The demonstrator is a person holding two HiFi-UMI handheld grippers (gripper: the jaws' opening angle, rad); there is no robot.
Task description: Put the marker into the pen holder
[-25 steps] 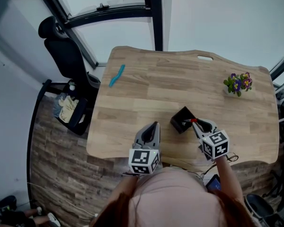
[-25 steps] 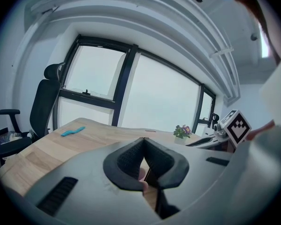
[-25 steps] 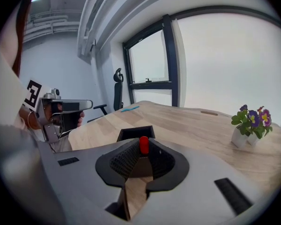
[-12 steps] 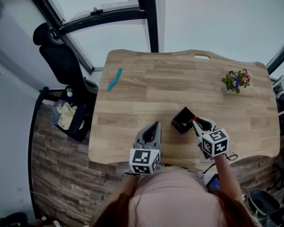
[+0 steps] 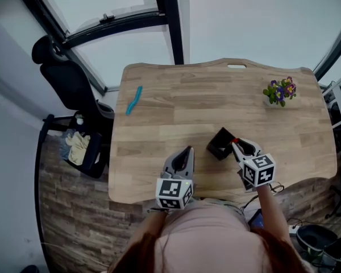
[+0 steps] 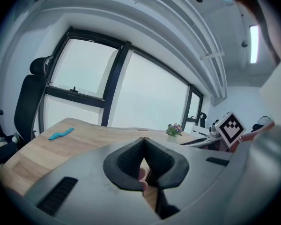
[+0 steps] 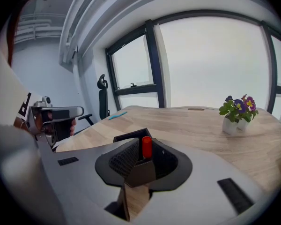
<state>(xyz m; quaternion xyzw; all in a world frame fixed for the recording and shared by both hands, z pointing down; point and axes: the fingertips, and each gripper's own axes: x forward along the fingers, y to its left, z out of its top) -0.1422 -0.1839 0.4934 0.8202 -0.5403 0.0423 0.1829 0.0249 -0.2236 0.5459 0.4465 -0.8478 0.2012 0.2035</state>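
A black square pen holder stands on the wooden table near its front edge. My right gripper is shut on a marker with a red end, held just to the right of the holder's rim. In the right gripper view the marker stands upright between the black pads. My left gripper hovers over the table's front edge, left of the holder, with its pads pressed together and nothing in them.
A teal curved object lies at the table's far left. A small white pot of purple flowers stands at the far right. A black office chair is beyond the left edge. Large windows lie behind the table.
The grippers have stayed in place with the marker beside the holder. The head camera has shifted, so the table sits slightly differently in view.
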